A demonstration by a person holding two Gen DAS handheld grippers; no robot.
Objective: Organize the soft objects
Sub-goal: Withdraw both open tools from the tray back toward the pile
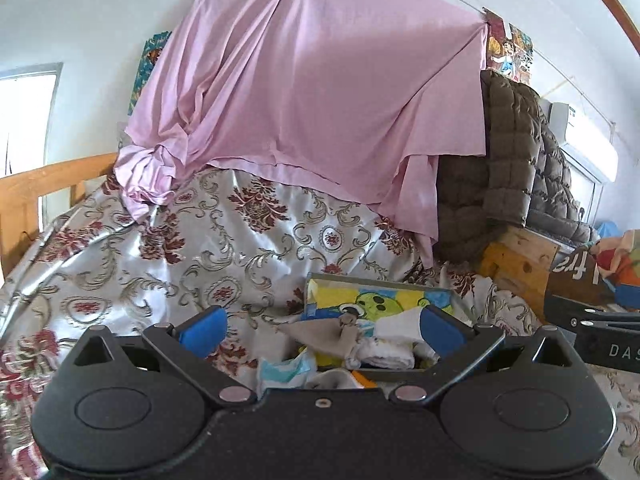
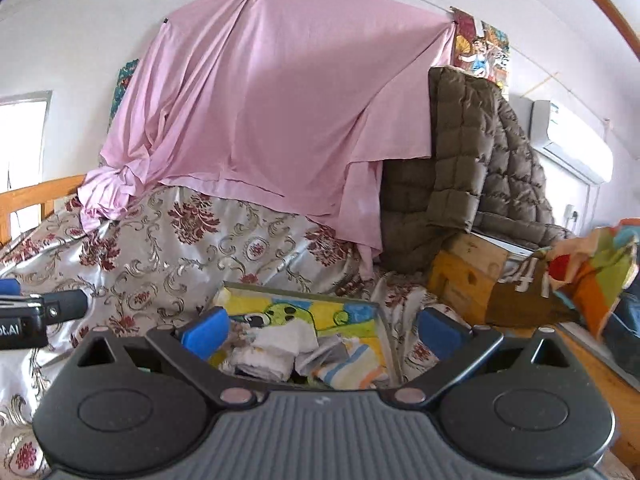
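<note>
A shallow box with a yellow and green cartoon lining sits on the floral bedspread. It holds folded white cloths, a beige cloth and a pale blue and white piece. My left gripper is open just above and in front of the box, holding nothing. In the right wrist view the same box holds white cloths and a striped cloth. My right gripper is open and empty over the box's right part.
A pink sheet hangs on the wall behind the bed. A brown quilted jacket lies over a wooden crate at the right. A colourful cloth and a brown box are at the far right. A wooden bed rail is at left.
</note>
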